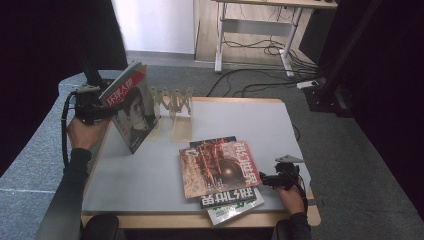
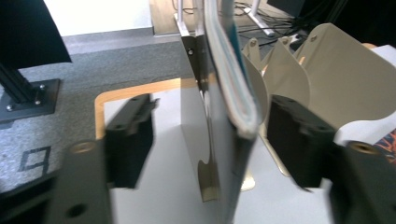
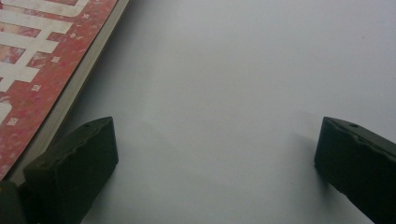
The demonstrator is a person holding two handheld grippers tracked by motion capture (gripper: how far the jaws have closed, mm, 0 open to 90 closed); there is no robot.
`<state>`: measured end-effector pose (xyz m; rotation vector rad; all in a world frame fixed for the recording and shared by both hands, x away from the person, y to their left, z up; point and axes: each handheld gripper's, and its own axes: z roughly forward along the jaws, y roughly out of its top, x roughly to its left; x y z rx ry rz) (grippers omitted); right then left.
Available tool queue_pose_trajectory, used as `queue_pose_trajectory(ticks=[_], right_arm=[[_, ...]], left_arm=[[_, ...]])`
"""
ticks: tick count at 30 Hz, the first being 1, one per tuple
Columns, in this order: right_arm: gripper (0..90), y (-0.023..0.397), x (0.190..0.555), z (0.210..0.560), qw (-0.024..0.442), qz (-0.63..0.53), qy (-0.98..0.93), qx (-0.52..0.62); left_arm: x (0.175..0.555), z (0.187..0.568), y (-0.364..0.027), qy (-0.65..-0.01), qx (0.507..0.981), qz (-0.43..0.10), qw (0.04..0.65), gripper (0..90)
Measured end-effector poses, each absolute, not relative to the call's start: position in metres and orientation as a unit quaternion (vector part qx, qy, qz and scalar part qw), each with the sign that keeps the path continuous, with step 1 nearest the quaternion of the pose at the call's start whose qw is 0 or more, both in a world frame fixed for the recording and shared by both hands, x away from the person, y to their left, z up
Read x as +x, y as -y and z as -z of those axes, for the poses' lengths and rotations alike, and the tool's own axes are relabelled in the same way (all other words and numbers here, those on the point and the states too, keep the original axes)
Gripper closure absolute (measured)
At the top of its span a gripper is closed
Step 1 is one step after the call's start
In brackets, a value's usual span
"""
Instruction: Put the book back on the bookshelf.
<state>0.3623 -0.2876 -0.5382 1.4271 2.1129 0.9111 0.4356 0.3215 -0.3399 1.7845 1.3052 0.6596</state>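
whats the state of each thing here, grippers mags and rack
left gripper: open, jaws either side of the upright magazine, pads off it
right gripper: open, nothing between the jaws
upright magazine: standing on edge, tilted
rack: standing on table
red magazine: flat, atop a stack

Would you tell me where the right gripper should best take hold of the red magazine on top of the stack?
Probably the red magazine by its right long edge, approached from the right gripper side: it lies flat atop the stack, that edge nearest the open jaws.

"环球人物" on upright magazine (image 1: 131, 107)
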Motion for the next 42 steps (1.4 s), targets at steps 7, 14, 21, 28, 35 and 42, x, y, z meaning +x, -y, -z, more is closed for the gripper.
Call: queue_pose_trajectory(ticks=[7, 14, 21, 28, 35, 42], right_arm=[[0.0, 0.288, 0.362, 0.538, 0.215, -0.329, -0.762, 0.515], [0.0, 0.288, 0.362, 0.538, 0.215, -0.329, -0.762, 0.515], [0.0, 0.288, 0.362, 0.538, 0.215, -0.329, -0.762, 0.515], [0.0, 0.288, 0.362, 0.538, 0.215, -0.328, -0.763, 0.514], [0.0, 0.288, 0.362, 0.538, 0.215, -0.328, -0.762, 0.514], [0.0, 0.288, 0.362, 0.538, 0.216, -0.328, -0.762, 0.514]], left_arm=[[0.426, 0.341, -0.325, -0.508, 0.707, -0.258, 0.418, 13.8], [0.416, 0.340, -0.326, -0.499, 0.714, -0.254, 0.420, 6.9], [0.406, 0.342, -0.322, -0.487, 0.725, -0.253, 0.416, 2.2], [0.395, 0.342, -0.316, -0.472, 0.731, -0.255, 0.421, 0.0], [0.383, 0.347, -0.312, -0.461, 0.737, -0.249, 0.426, 0.0], [0.372, 0.355, -0.308, -0.450, 0.744, -0.241, 0.432, 0.0]])
